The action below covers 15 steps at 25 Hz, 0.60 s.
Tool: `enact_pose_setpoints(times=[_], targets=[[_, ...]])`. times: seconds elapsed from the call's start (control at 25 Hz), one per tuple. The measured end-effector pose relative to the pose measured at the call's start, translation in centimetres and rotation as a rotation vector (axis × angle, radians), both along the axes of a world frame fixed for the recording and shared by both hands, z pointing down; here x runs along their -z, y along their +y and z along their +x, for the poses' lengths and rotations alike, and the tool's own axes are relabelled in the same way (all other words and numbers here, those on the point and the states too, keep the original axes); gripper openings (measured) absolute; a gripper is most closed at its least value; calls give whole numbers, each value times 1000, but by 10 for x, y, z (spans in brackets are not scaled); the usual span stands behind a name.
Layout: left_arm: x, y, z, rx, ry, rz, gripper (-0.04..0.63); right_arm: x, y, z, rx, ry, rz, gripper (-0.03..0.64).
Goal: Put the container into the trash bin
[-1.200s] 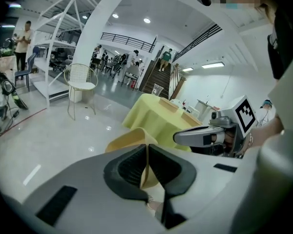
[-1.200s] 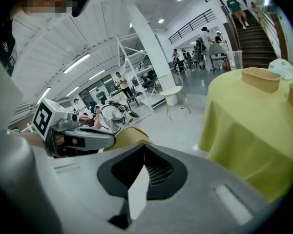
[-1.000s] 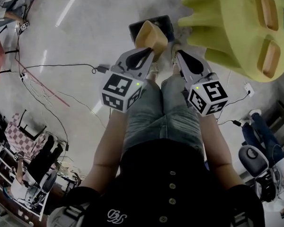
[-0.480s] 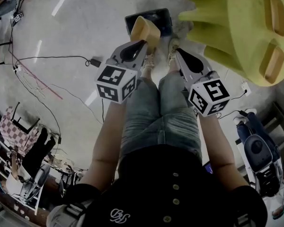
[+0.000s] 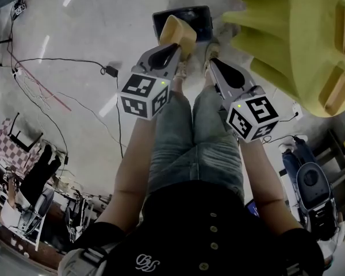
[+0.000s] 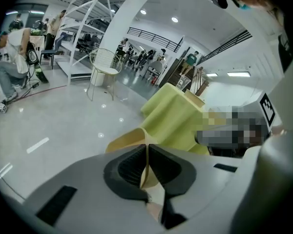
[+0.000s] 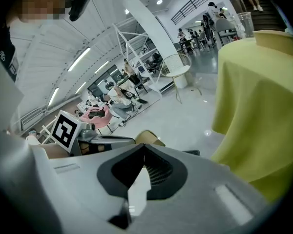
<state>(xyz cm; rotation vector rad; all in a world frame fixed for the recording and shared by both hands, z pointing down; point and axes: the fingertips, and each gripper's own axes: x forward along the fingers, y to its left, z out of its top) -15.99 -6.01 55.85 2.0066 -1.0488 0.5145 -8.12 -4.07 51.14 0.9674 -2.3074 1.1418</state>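
Note:
A tan, thin-walled container [image 5: 179, 32] hangs over the near edge of a dark rectangular trash bin [image 5: 196, 17] that stands on the floor by the person's feet. My left gripper [image 5: 173, 49] is shut on the container's wall. In the left gripper view the wall [image 6: 145, 165] is pinched between the black pads and the container's body [image 6: 127, 141] curves out ahead. My right gripper [image 5: 213, 63] is just right of the container, shut with nothing in it. Its pads [image 7: 151, 167] meet in the right gripper view, where the container [image 7: 149, 137] shows just past them.
A table under a yellow-green cloth [image 5: 299, 45] stands close on the right, with tan trays on it. Cables [image 5: 57, 96] trail over the grey floor on the left. Chairs, racks and people fill the far background [image 6: 102, 67].
Both grippers have sunk a little towards the floor, the left one still gripping the container. In the head view the container now lies closer over the bin's edge.

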Motion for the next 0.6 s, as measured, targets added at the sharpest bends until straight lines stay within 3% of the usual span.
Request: enact_pose_setpoints(times=[0.16,0.4,0.6], targets=[[-6,-3,-7,19,-32,-8,28,-1,-3,-4,5,-7,-7,6],[-3,-11,-6,74,-23,27,29,-3,-1,0,15,-8,-16,5],[0,-11,-14,58,-22,30,29,0,-3,-6,1,2,-13,5]])
